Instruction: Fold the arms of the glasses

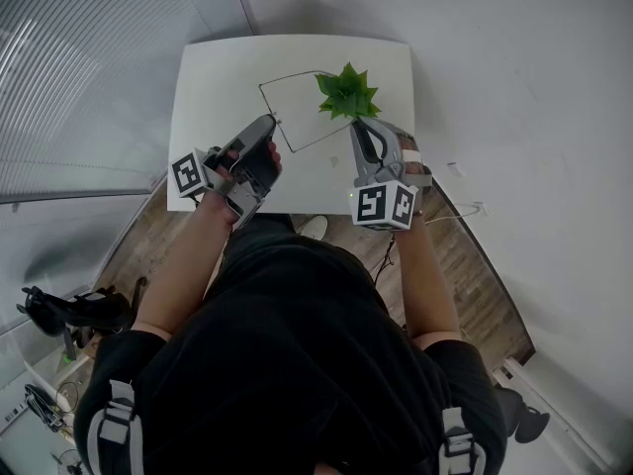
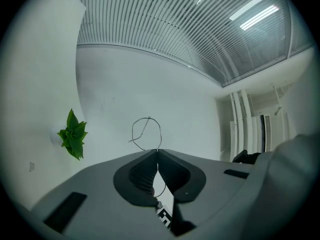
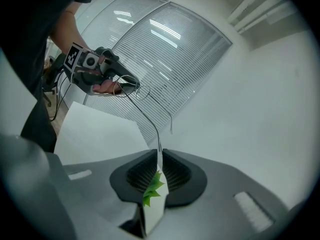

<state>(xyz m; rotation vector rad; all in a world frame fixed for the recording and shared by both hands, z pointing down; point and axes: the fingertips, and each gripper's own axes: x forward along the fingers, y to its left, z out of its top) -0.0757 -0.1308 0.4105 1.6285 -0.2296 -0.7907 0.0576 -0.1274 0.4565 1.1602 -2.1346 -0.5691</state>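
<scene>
The thin wire-framed glasses (image 2: 146,133) are suspended above the white rectangular bench (image 1: 218,87), held between the two tools.

- **Left tool** (image 1: 269,122): jaw tips are closed together on the wire frame. One lens loop projects beyond the tips.
- **Right tool** (image 1: 358,125): jaws stand nearly together with a narrow gap. One slender arm of the glasses (image 3: 156,127) runs between the tips.

A green spiky-leaved plant (image 1: 347,92) stands on the bench, just beyond the right tool.

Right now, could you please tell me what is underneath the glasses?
The white table lies under the glasses, with the green plant by their right corner. The table below the left gripper and right gripper is covered.
</scene>
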